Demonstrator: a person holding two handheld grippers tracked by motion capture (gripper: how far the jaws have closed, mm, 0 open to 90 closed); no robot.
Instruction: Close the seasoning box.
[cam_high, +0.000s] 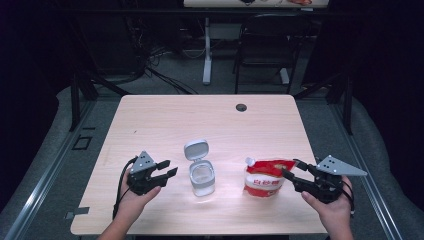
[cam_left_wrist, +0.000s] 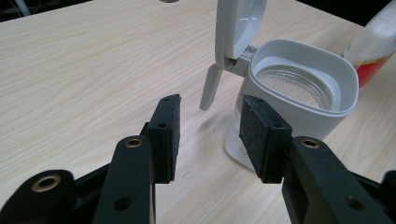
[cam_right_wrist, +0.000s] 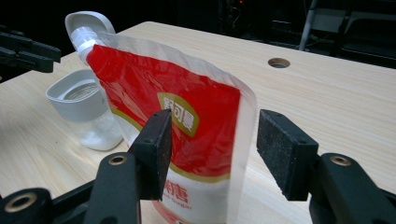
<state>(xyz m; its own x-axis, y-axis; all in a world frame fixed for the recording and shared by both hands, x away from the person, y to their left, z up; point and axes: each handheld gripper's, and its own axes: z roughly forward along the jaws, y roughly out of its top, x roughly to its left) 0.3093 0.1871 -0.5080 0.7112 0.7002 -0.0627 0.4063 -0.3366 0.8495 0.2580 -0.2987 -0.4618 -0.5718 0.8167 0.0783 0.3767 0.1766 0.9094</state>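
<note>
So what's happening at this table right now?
A person at a wooden table holds a two-jaw gripper in each hand. The right gripper stands open around the edge of an upright red and white pouch, with a gap showing at one pad, so it isn't clamped. The left gripper is open just beside a white container whose flip lid stands open; it touches nothing. The container has a clear glass body with some white grains inside. Pouch and container stand side by side.

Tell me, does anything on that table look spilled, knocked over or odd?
Nothing stands out. The white container stands upright with its lid flipped open, and the red pouch stands upright beside it. No spill shows on the table, though some white grains lie inside the container.
</note>
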